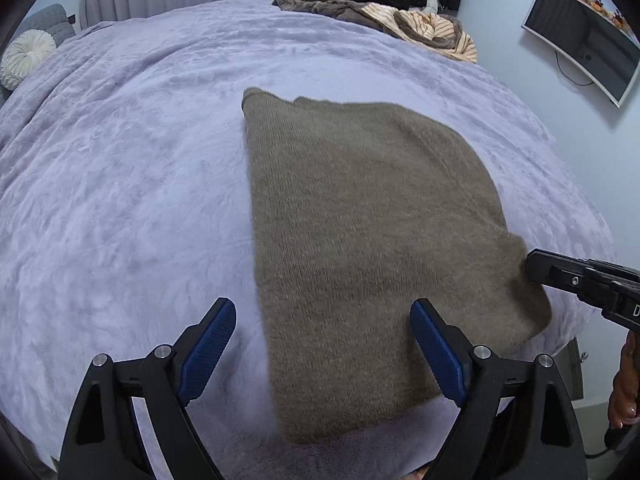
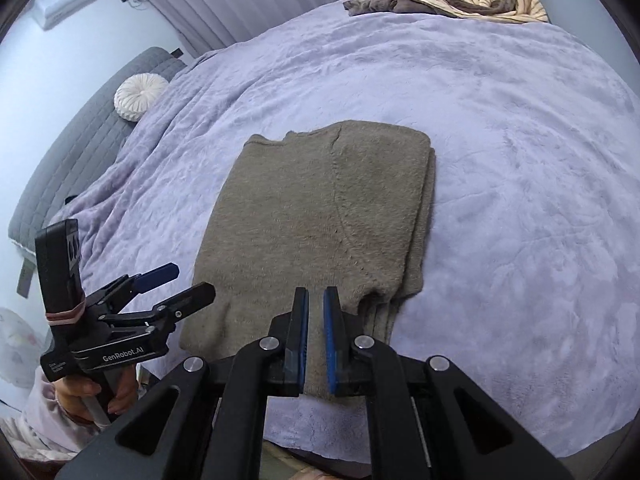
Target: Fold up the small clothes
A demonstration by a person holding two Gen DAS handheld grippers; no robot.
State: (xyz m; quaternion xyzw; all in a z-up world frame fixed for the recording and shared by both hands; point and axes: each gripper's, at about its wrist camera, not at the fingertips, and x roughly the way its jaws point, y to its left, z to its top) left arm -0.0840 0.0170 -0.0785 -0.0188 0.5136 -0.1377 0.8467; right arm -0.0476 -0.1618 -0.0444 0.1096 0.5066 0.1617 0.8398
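An olive-brown knitted sweater lies folded into a rectangle on the lavender blanket, with layered edges along its right side. My left gripper hovers open over the sweater's near left edge: one blue pad is over the blanket, the other over the knit. It holds nothing. From the right wrist view the left gripper shows beside the sweater's near left corner. My right gripper is shut above the sweater's near edge, with no cloth seen between its pads. Its tip sits at the sweater's right corner.
A heap of striped and dark clothes lies at the bed's far edge. A round white cushion rests by the grey headboard. A curved monitor hangs on the right wall. A person's hand grips the left tool's handle.
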